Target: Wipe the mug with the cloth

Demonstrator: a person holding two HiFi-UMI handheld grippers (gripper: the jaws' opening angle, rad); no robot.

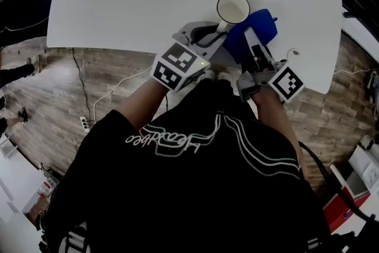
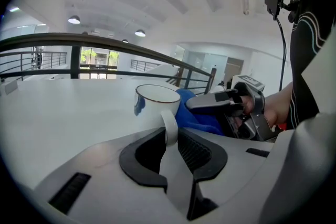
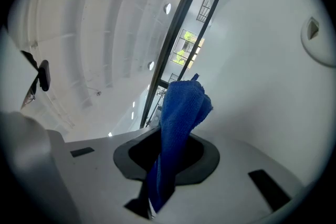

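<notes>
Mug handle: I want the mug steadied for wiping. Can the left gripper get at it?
Likely yes: the handle sits between the jaws of the left gripper, with nothing blocking it.

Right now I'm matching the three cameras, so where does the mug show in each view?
Head view: mug at top centre, right of the middle.
Left gripper view: mug at centre, its handle between the jaws.
Right gripper view: not in it.
Shared landmark: the blue cloth, seen in all three.
</notes>
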